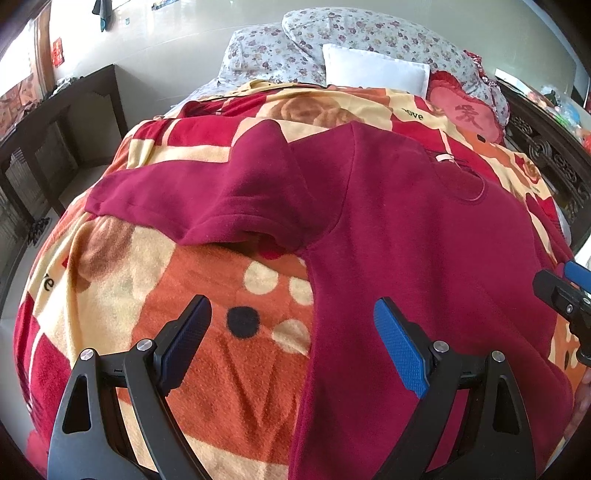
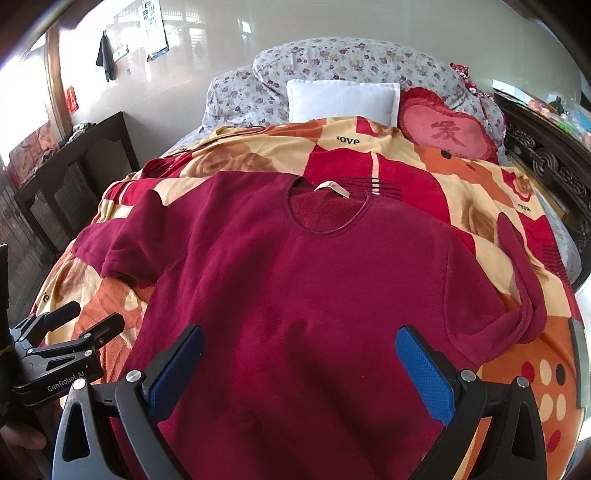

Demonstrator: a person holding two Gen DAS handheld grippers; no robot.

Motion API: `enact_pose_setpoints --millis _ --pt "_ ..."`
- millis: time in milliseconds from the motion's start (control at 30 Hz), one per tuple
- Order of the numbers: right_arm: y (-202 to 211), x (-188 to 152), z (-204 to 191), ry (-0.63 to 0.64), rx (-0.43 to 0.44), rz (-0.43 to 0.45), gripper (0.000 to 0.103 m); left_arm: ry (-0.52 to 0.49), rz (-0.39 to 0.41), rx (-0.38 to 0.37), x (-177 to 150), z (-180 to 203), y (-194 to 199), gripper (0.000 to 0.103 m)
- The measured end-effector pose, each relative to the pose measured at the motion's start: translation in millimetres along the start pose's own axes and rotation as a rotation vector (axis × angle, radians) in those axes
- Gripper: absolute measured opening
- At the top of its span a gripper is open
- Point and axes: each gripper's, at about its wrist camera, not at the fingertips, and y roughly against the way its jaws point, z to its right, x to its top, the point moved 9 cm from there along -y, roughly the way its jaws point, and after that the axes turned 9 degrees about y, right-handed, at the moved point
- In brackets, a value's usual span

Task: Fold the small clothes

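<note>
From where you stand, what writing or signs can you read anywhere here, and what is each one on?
"GenRobot.AI": on the body of the left gripper.
"love": printed on the blanket, seen upside down here.
A single Chinese character: on the red heart cushion.
Neck tag of the maroon shirt: too small to read.
Wall poster and red wall paper: too blurred to read.

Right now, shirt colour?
Dark red shirt, plain; clearest in the right wrist view.
</note>
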Motion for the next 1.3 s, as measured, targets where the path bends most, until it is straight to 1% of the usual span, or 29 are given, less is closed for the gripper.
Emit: enact_pose_setpoints --millis 400,733,833,967,1133,1300 --pt "-6 3 -2 0.004 0.005 -0.010 0.102 0.008 0.002 0.006 6 -7 -2 0.090" --pt "-17 13 -16 0.021 0.021 -0.006 0.102 0.037 0.011 0.039 17 -28 -6 0.090" --pt "-21 14 -21 0.028 0.028 -0.011 0.102 0.062 0.006 0.044 22 -39 -9 0.090" --pt "-26 15 -29 0.046 0.039 -0.019 0.102 0.138 0.003 0.046 36 -66 -14 0.090" --pt "-31 16 -34 0.051 0.054 -0.026 0.102 0.231 0.024 0.042 62 -105 -17 0.090" --pt "-37 17 -42 0.063 0.068 -0.039 0.102 0.397 0.038 0.027 92 -161 -28 0.089"
